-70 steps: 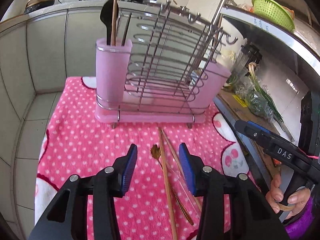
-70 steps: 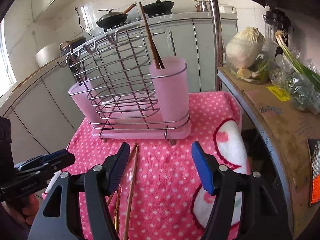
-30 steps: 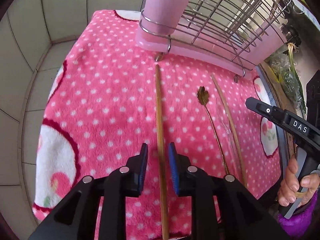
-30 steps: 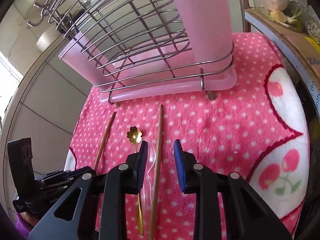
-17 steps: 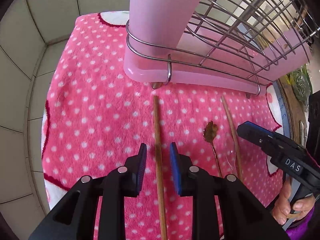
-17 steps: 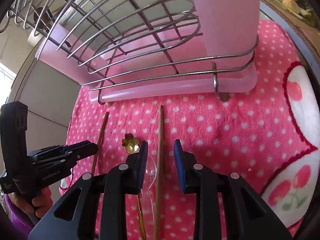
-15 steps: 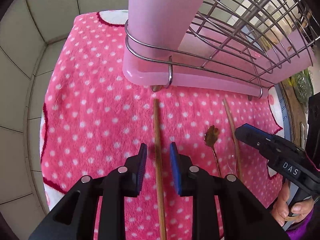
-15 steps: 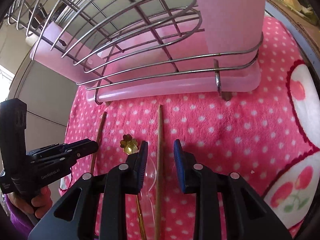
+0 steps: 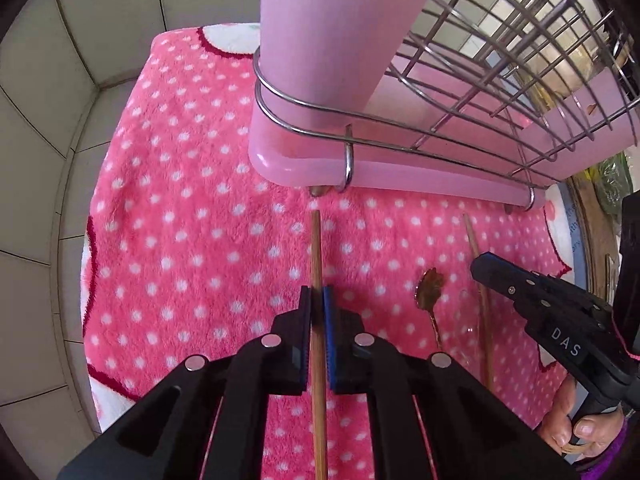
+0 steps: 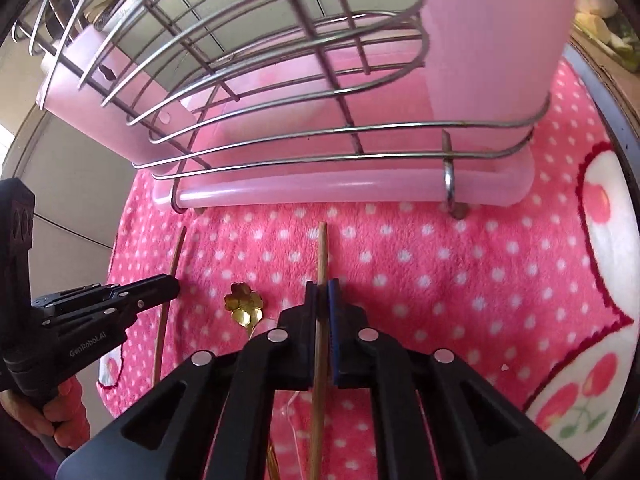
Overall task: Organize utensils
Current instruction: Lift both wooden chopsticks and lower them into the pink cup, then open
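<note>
The cloth (image 9: 192, 216) on the table is soft and fluffy, a pink fleece with white dots. The rack (image 9: 472, 92) is of thin shiny metal wire, and its tray (image 10: 320, 192) and cup (image 9: 340, 32) look like smooth, half-matt pink plastic. The chopsticks (image 9: 316, 248) look like matt brown wood. The small spoon (image 10: 245, 304) is glossy golden metal. The gripper pads (image 9: 329, 332) are ribbed blue, the bodies matt black plastic

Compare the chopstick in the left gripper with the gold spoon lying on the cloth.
The chopstick is a plain, straight wooden stick; the gold spoon is shiny metal with a flower-shaped end. The chopstick is clamped between the pads of the left gripper, whose jaws have just closed on it; the spoon lies free, ungripped. Both lie on the pink dotted cloth, pointing toward the pink rack.
</note>
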Action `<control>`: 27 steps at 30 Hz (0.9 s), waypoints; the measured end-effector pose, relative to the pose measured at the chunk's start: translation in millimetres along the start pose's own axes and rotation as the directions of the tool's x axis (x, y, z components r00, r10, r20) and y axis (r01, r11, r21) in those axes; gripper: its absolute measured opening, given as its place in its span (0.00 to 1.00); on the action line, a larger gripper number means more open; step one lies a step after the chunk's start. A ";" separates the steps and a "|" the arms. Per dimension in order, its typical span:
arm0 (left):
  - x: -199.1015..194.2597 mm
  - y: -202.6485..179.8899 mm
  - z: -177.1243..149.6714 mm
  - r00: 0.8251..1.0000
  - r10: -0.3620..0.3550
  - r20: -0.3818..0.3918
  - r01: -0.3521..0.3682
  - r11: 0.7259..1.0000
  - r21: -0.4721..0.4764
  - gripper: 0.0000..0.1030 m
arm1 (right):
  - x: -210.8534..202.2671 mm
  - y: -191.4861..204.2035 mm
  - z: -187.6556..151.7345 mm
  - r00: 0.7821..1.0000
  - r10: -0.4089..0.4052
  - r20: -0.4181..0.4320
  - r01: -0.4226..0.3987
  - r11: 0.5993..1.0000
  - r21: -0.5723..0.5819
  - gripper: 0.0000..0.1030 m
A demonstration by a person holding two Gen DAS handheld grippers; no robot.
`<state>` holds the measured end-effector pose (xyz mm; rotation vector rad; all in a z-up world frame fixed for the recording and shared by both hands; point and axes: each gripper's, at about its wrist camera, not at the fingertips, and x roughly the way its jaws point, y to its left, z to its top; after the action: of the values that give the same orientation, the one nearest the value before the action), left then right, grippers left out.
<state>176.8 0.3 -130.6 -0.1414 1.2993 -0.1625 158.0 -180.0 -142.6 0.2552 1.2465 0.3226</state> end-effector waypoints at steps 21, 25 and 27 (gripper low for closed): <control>-148.9 21.2 -67.9 0.854 -0.162 0.495 0.182 0.983 0.009 0.05 | -144.8 -18.1 -50.2 0.912 0.097 0.398 -0.089 0.995 -0.039 0.06; -169.0 23.3 -75.9 0.802 -0.188 0.567 0.208 0.978 0.030 0.05 | -171.8 -21.7 -58.2 0.882 0.097 0.462 -0.084 0.995 -0.050 0.06; -181.1 22.5 -78.9 0.775 -0.193 0.602 0.214 0.976 0.038 0.05 | -181.4 -20.7 -60.2 0.867 0.102 0.487 -0.087 0.995 -0.053 0.06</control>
<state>54.5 57.4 15.4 -0.3357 0.6384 -0.2580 51.3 -266.4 -8.1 0.3495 0.7262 0.3345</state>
